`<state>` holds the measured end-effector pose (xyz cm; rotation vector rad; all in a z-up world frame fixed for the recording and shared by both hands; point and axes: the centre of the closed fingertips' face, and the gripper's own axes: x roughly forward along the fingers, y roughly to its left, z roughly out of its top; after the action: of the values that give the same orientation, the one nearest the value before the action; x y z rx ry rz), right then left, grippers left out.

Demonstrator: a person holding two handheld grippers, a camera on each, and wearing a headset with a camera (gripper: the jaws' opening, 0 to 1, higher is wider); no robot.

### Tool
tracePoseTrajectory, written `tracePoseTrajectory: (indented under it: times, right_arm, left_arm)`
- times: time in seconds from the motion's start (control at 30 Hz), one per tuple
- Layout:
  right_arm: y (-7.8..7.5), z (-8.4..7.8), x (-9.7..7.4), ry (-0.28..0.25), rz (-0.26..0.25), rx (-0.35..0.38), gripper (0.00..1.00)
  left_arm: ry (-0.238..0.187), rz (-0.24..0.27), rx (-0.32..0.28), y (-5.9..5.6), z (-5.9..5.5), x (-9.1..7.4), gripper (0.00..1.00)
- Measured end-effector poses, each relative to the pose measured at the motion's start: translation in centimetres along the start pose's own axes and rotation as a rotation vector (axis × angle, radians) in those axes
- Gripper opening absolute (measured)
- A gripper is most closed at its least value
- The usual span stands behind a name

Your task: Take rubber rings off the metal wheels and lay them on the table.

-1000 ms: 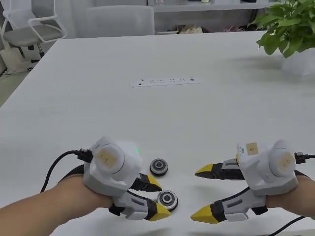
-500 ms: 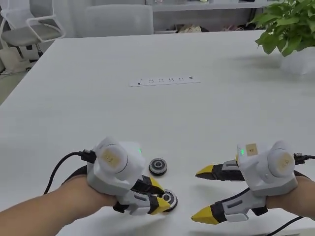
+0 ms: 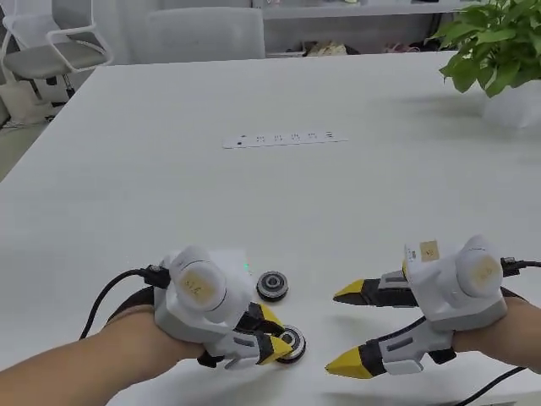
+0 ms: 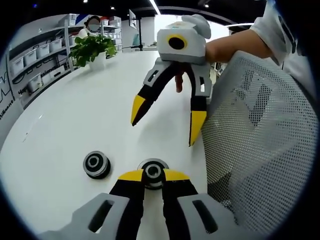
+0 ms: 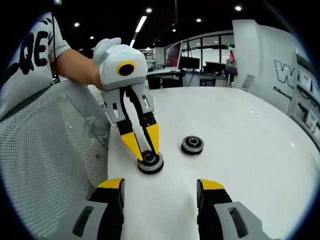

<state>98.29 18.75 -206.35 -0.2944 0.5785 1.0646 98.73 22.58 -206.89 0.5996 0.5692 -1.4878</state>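
The left gripper (image 3: 279, 335) is nearest, low over the table's (image 3: 254, 211) near edge. Its jaws are nipped in on the near wheel (image 3: 293, 342). In the left gripper view both yellow tips press against that wheel's sides, though I cannot tell whether they bite rubber or metal. The wheel rests on the table. Just to its right is the right gripper (image 3: 341, 330), jaws spread wide with nothing between them and tips pointing toward the wheels. A little beyond the near wheel, and apart from it, the far wheel (image 3: 272, 286) lies flat on the table. Well beyond that, a power strip (image 3: 283, 139) lies mid-table. A plant (image 3: 494, 42) stands at the far right corner.
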Motion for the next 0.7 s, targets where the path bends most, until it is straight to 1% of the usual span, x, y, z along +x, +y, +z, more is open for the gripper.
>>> tracePoseTrajectory:
  times: [0.27, 0.33, 0.57, 0.7]
  right_arm:
    - [-0.1, 0.7, 0.1, -0.003, 0.011, -0.014, 0.54]
    - [-0.1, 1.0, 0.3, -0.002, 0.011, -0.022, 0.55]
    - [0.2, 1.5, 0.9, 0.016, 0.042, -0.033, 0.54]
    - [0.5, 1.7, 1.3, 0.026, 0.065, -0.042, 0.51]
  left_arm:
    - [-0.001, 0.012, -0.001, 0.1, 0.0, 0.0, 0.08]
    - [0.0, 0.014, 0.0, 0.1, 0.0, 0.0, 0.08]
    - [0.001, 0.018, 0.002, 0.1, 0.0, 0.0, 0.08]
    - [0.0, 0.019, 0.002, 0.2, 0.0, 0.0, 0.08]
